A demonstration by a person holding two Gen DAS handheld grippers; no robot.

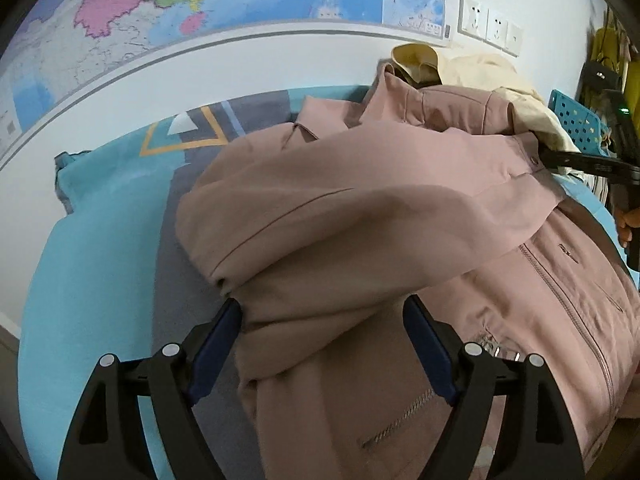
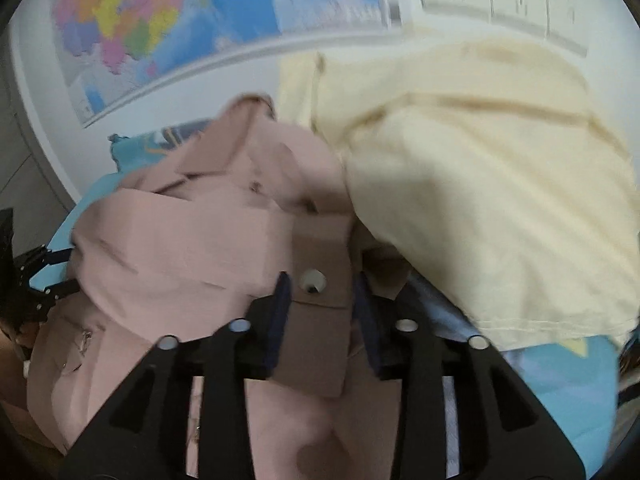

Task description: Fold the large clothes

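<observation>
Nearest the left wrist lens, the left gripper [image 1: 322,336] stands with its blue-padded fingers [image 1: 218,340] spread wide, a thick bunch of the pink jacket [image 1: 360,240] filling the gap between them; the left pad touches the fabric, though whether the pair actually squeezes it cannot be told. The jacket lies across a blue bedspread [image 1: 92,248] with a grey and orange geometric print, its collar toward 12 o'clock, its sleeve [image 1: 340,208] draped across the body from 9 o'clock toward 2 o'clock, and a zipper [image 1: 560,292] running down at 4 o'clock. At 2 o'clock the sleeve's snap cuff meets the black tip of the right gripper [image 1: 580,162], held by a hand at the frame's right edge. In the right wrist view, the right gripper [image 2: 322,300] is clamped on the cuff tab [image 2: 320,280], whose snap button [image 2: 313,279] sits just between the fingertips. A cream garment [image 2: 480,184] is heaped at 1 to 3 o'clock, touching the jacket's collar side. A coloured wall map [image 1: 200,4] hangs at 11 o'clock, wall sockets [image 1: 490,24] at 1 o'clock, and a blue perforated basket [image 1: 576,124] sits beyond the cream garment at 3 o'clock.
</observation>
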